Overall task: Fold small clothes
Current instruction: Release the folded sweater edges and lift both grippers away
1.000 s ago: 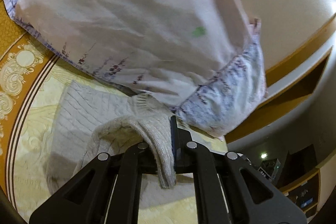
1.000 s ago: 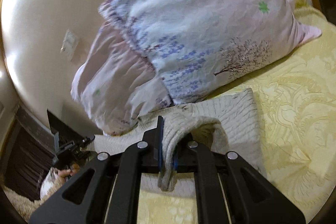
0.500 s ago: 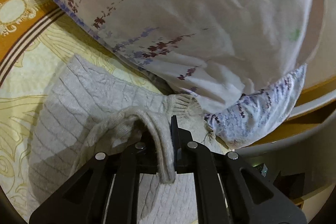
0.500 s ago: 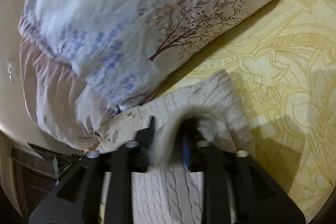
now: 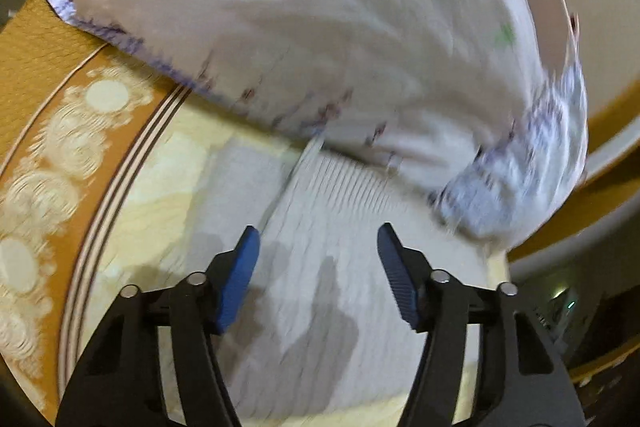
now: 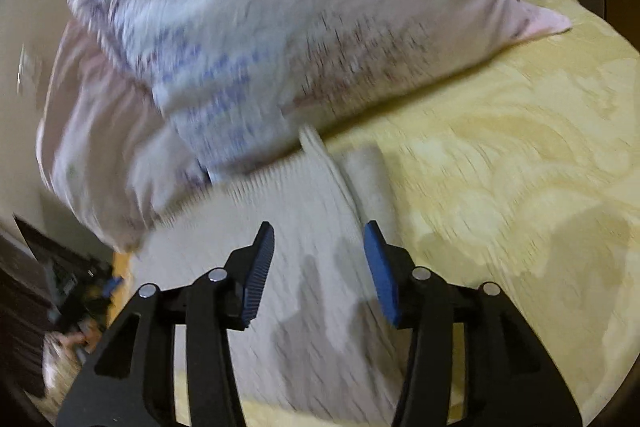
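Knit garment flat beneath both spread claws, ungripped.

The pale cable-knit garment lies flat on the yellow patterned bed, its far edge seemingly tucked under the floral pillow behind it.

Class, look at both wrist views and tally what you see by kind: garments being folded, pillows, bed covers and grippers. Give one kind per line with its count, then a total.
Knitted garment: 1
Pillow: 1
Yellow bed cover: 1
Grippers: 2, the left gripper and the right gripper, both open and empty
Total: 5
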A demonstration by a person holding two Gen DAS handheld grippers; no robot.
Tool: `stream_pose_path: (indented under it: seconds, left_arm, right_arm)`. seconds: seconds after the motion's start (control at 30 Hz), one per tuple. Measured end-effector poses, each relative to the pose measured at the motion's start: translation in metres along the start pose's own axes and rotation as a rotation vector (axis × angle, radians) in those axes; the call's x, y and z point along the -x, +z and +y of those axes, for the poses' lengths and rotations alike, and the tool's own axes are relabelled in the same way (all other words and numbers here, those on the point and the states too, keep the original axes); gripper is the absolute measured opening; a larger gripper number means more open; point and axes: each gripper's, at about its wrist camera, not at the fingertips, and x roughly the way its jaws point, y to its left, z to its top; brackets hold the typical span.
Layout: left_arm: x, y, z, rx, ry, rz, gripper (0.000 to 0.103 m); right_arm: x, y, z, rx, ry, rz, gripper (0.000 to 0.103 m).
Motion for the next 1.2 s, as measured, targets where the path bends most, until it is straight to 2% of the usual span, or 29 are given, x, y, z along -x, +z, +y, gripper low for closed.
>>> stream_pose_path:
  seconds: [0.13,0.23,0.33,0.37,0.4,0.43,0.47,0.5,0.73,0.8,0.93,1.07,1.13,1.17,1.2]
  left_arm:
    - [0.001,-0.026,0.006,-0.040,0.069,0.053,0.056]
    - [0.000,-0.039,0.014,-0.033,0.087,0.068,0.050]
    - [0.000,-0.044,0.017,-0.026,0.102,0.060,0.039]
    - [0.001,-0.045,0.019,-0.022,0.107,0.059,0.030]
    - [0.001,-0.045,0.020,-0.020,0.109,0.061,0.022]
    - [0.000,-0.046,0.022,-0.016,0.105,0.067,0.019]
    - [0.001,-0.047,0.022,-0.016,0.100,0.071,0.010]
    - [0.001,-0.048,0.023,-0.018,0.092,0.075,0.010]
    - [0.019,-0.052,0.022,-0.035,0.040,0.083,0.007]
    - [0.025,-0.054,0.026,-0.033,0.045,0.079,0.007]
    - [0.019,-0.057,0.040,0.012,0.042,0.085,0.006]
    - [0.019,-0.056,0.037,0.022,0.006,0.079,0.007]
    - [0.025,-0.053,0.035,0.027,-0.021,0.071,0.007]
    - [0.029,-0.050,0.034,0.031,-0.043,0.063,0.007]
    - [0.033,-0.047,0.034,0.037,-0.060,0.050,0.015]
  right_arm:
    - [0.004,-0.027,-0.004,0.022,-0.035,0.045,0.040]
    - [0.004,-0.037,-0.003,0.035,-0.048,0.036,0.033]
    - [0.004,-0.037,0.003,0.051,-0.057,0.030,0.021]
    - [0.003,-0.037,0.004,0.059,-0.059,0.032,0.013]
    - [0.002,-0.037,0.007,0.075,-0.070,0.034,0.012]
    - [0.001,-0.038,0.010,0.092,-0.082,0.033,0.011]
    - [0.001,-0.038,0.014,0.108,-0.088,0.028,0.011]
    - [0.002,-0.037,0.017,0.111,-0.088,0.020,0.010]
    - [0.036,-0.036,0.015,0.071,-0.076,-0.054,0.010]
    - [0.035,-0.041,0.011,0.073,-0.104,-0.037,0.010]
    - [0.006,-0.051,0.002,0.069,-0.201,0.055,0.010]
    - [0.007,-0.046,0.006,0.070,-0.224,0.049,0.019]
    - [0.012,-0.042,0.008,0.068,-0.245,0.020,0.028]
    - [0.017,-0.038,0.011,0.070,-0.253,-0.015,0.037]
    - [0.020,-0.037,0.014,0.070,-0.242,-0.038,0.040]
